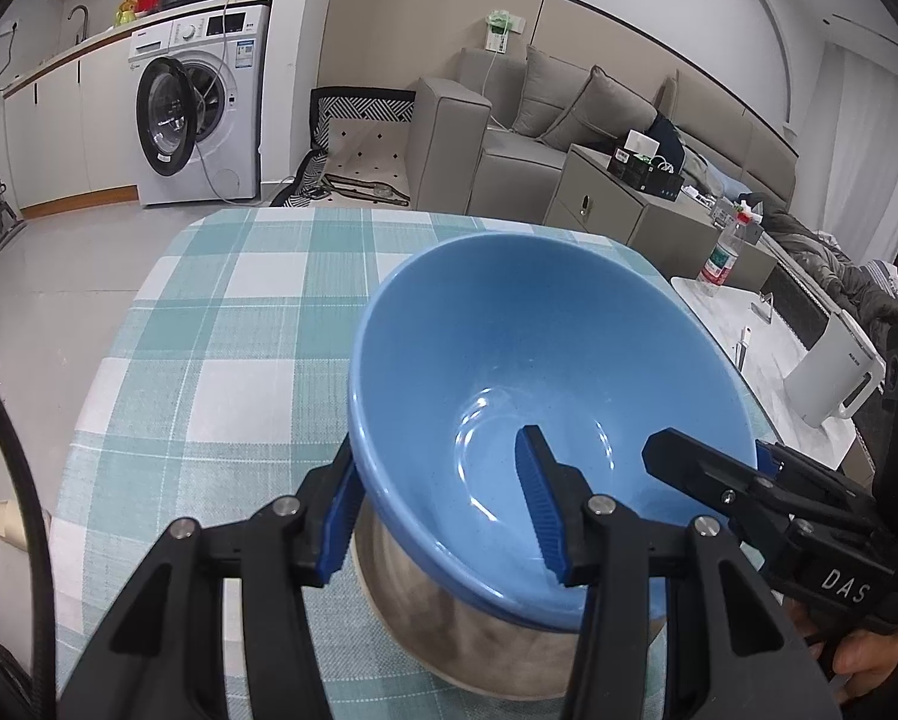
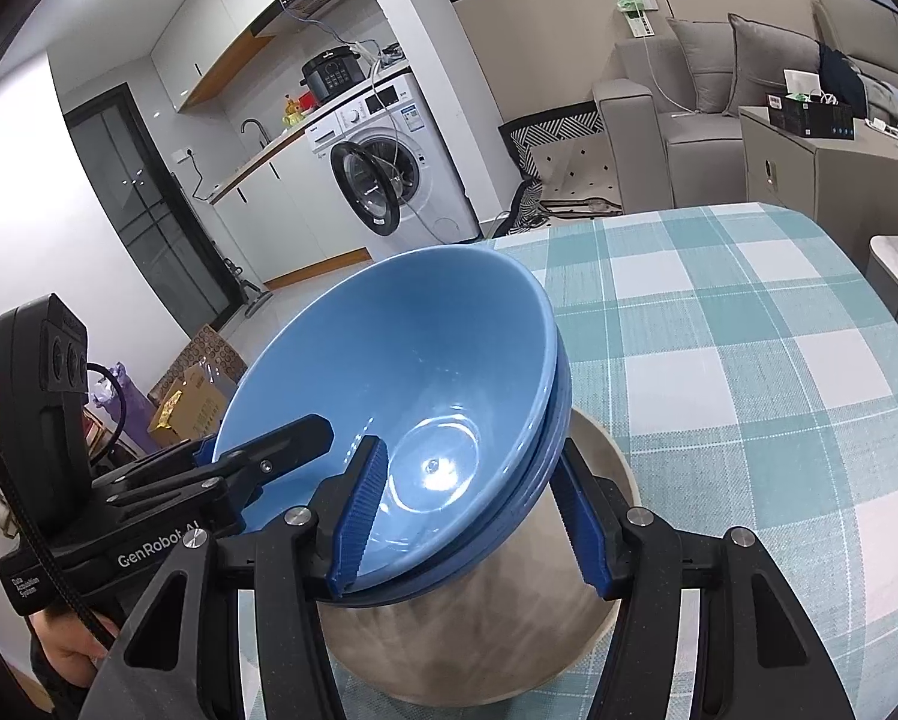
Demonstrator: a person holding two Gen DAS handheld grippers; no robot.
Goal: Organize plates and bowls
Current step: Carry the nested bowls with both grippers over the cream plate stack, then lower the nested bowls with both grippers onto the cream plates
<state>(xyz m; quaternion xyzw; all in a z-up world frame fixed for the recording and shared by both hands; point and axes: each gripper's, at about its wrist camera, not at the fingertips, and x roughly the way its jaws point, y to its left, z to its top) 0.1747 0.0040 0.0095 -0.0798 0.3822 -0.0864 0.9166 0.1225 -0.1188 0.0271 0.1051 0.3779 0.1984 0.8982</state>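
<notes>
My left gripper (image 1: pixel 443 510) clamps the near rim of the blue bowl (image 1: pixel 544 360), one pad inside, one outside; my right gripper (image 2: pixel 472 516) grips the same stack's rim from its other side (several blue rims show nested there). The bowl stack sits tilted in a steel bowl (image 2: pixel 478 630), which rests on the checked tablecloth (image 1: pixel 221 312) below it

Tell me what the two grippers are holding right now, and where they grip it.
Both hold the stack of blue bowls by its rim: left gripper on one side, right gripper opposite, one finger inside, one outside.
</notes>
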